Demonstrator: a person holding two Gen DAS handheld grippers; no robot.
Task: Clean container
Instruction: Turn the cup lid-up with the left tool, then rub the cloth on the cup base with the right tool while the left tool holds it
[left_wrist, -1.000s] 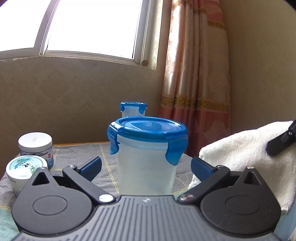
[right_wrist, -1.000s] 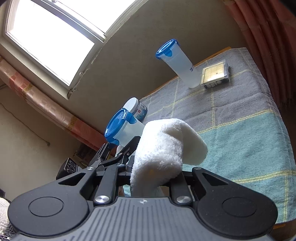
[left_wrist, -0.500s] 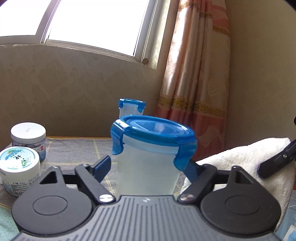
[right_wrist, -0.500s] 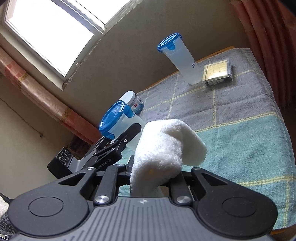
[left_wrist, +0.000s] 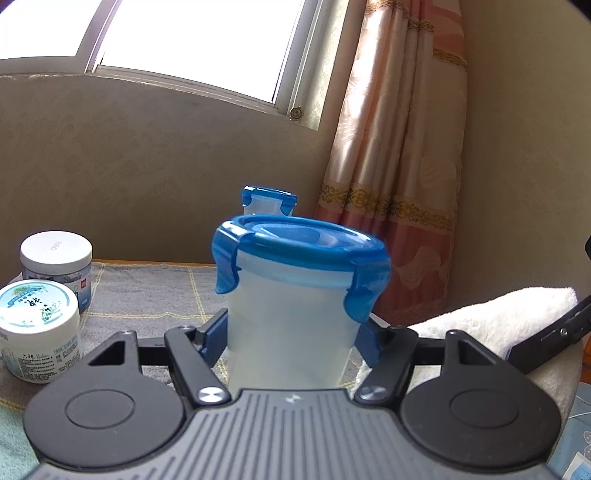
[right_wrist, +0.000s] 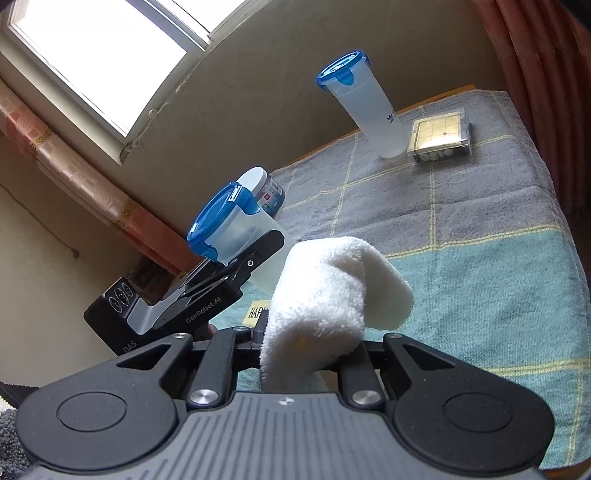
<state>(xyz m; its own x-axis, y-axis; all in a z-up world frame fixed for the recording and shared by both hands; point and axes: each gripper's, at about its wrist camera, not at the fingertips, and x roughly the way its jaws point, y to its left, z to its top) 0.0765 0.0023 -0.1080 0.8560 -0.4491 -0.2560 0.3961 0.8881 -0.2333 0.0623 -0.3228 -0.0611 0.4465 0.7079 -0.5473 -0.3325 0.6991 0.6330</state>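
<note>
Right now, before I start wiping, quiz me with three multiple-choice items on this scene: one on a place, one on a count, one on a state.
1. Where is the flat clear box of white beads?
A. Beside the tall blue-lidded cup
B. Inside the left gripper
C. Under the folded white towel

2. How many blue-lidded plastic containers appear in the right wrist view?
A. One
B. Two
C. Four

3. What state is the right gripper in?
A. Open, empty
B. Shut on the towel
C. Shut on a jar

Answers: 1 A, the box lies by the cup's base on the checked cloth. 2 B, the tall cup and the short translucent container in the left jaws. 3 B, the towel is pinched between its jaws.
</note>
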